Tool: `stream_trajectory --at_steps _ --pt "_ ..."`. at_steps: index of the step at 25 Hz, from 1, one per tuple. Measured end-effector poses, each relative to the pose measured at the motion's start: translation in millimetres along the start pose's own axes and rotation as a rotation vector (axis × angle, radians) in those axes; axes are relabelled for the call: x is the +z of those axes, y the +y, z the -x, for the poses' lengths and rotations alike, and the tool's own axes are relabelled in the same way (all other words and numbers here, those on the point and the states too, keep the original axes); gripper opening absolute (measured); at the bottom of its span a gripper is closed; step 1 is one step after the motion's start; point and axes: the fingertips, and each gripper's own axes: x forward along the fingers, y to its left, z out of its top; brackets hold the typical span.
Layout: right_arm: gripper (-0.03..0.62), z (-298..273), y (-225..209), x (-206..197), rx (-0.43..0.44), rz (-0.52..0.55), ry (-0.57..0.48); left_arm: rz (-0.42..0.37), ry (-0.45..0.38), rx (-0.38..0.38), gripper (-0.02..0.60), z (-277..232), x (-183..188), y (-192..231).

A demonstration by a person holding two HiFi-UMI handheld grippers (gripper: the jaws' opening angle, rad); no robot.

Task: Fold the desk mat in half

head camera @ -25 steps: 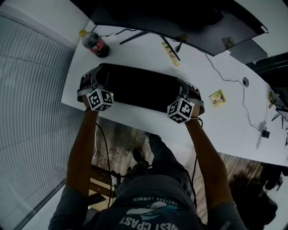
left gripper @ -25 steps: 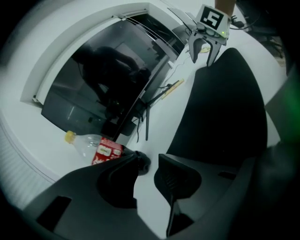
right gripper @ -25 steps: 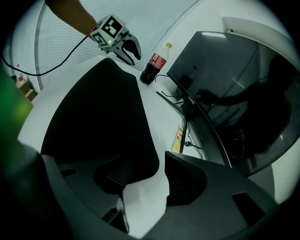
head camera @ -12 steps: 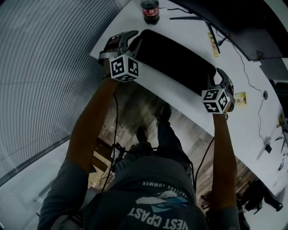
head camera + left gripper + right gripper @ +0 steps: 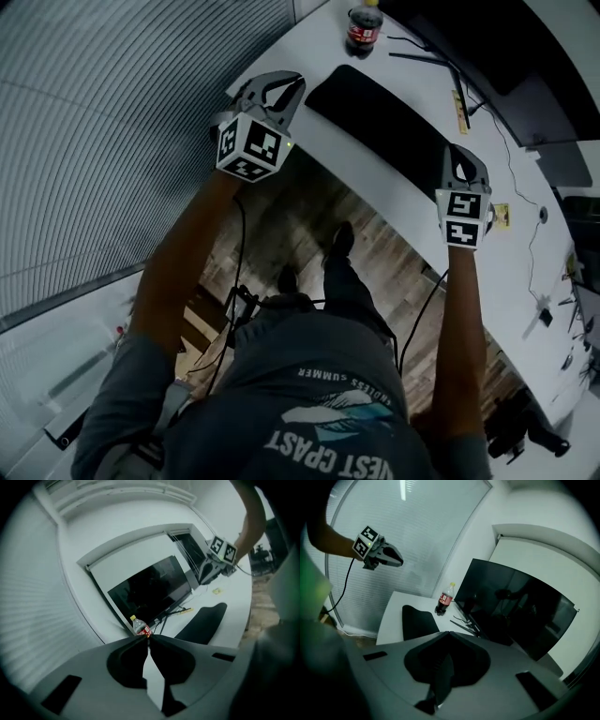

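Observation:
The black desk mat [image 5: 384,122] lies as a long narrow strip on the white desk [image 5: 487,272], close to its front edge, and looks folded over. Neither gripper touches it. My left gripper [image 5: 291,86] hovers off the desk's left corner, above the floor, shut with nothing between its jaws. My right gripper [image 5: 457,152] hangs at the mat's right end near the desk edge, also shut and empty. The left gripper view shows shut jaws [image 5: 147,637] with the mat [image 5: 204,620] beyond. In the right gripper view the shut jaws [image 5: 450,633] point towards the mat [image 5: 417,623].
A cola bottle [image 5: 364,26] stands behind the mat's left end, beside a dark monitor [image 5: 506,56]. A yellow strip [image 5: 460,98], a small yellow card [image 5: 500,216] and thin cables [image 5: 534,253] lie on the desk. Window blinds [image 5: 112,141] run along the left.
Both grippers let go of the mat's ends, drew back from the desk and shut empty. The mat stays flat on the desk.

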Motion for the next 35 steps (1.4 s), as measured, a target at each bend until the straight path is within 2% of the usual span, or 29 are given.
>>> stream_trajectory --at_steps 5,11,21,30,35 --pt "0.026 40 16 49 0.033 -0.051 -0.078 0.180 -0.082 -0.019 0.025 57 21 24" --pt "0.026 92 33 102 0.054 -0.067 -0.172 0.264 -0.176 -0.030 0.023 122 57 41" --pt "0.026 202 71 158 0.066 -0.101 -0.319 0.253 -0.308 -0.049 0.020 236 109 26" --pt "0.026 297 84 171 0.071 -0.123 -0.403 0.221 -0.382 -0.121 0.017 305 162 -20" --pt "0.026 349 85 170 0.114 -0.098 -0.472 0.190 -0.388 -0.118 0.017 338 202 -54"
